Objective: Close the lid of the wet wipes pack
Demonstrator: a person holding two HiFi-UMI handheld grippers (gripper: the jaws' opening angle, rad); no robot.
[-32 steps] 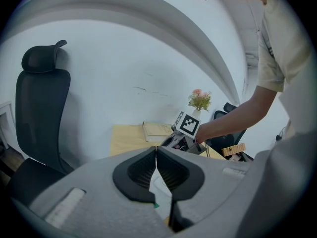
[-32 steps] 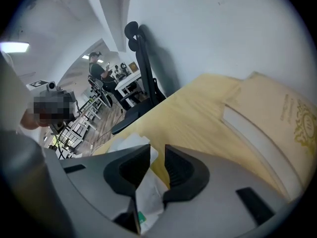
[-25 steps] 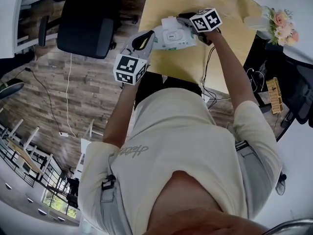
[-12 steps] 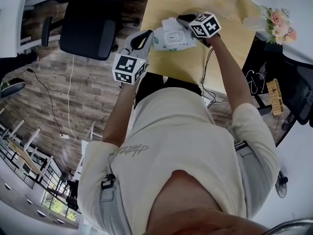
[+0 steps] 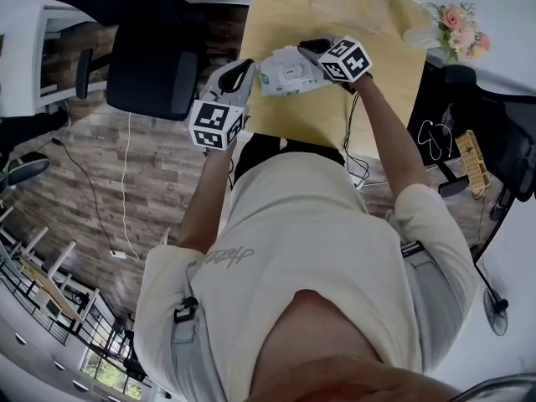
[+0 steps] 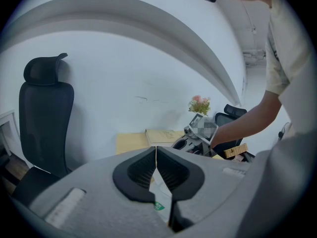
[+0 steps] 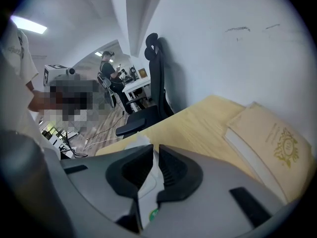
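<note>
The wet wipes pack (image 5: 289, 72), white with a green patch, hangs over the near left edge of the tan table (image 5: 377, 99), held from both ends. My left gripper (image 5: 249, 69) is shut on the pack's left end; the left gripper view shows the pack (image 6: 161, 195) pinched between the jaws of the left gripper (image 6: 156, 155). My right gripper (image 5: 313, 50) is shut on the right end, and the pack's white film (image 7: 148, 192) sits between the jaws of the right gripper (image 7: 155, 157). I cannot make out whether the lid is up or down.
A tan book (image 7: 267, 138) lies at the back of the table (image 7: 198, 128) near the white wall. Flowers (image 5: 452, 19) stand at the far right corner. A black office chair (image 5: 151, 74) stands left of the table. Cables hang off the table's right side.
Both grippers keep their hold on the pack. The white flap that stood up above the pack a second ago looks lower now. The head camera has shifted a little.
</note>
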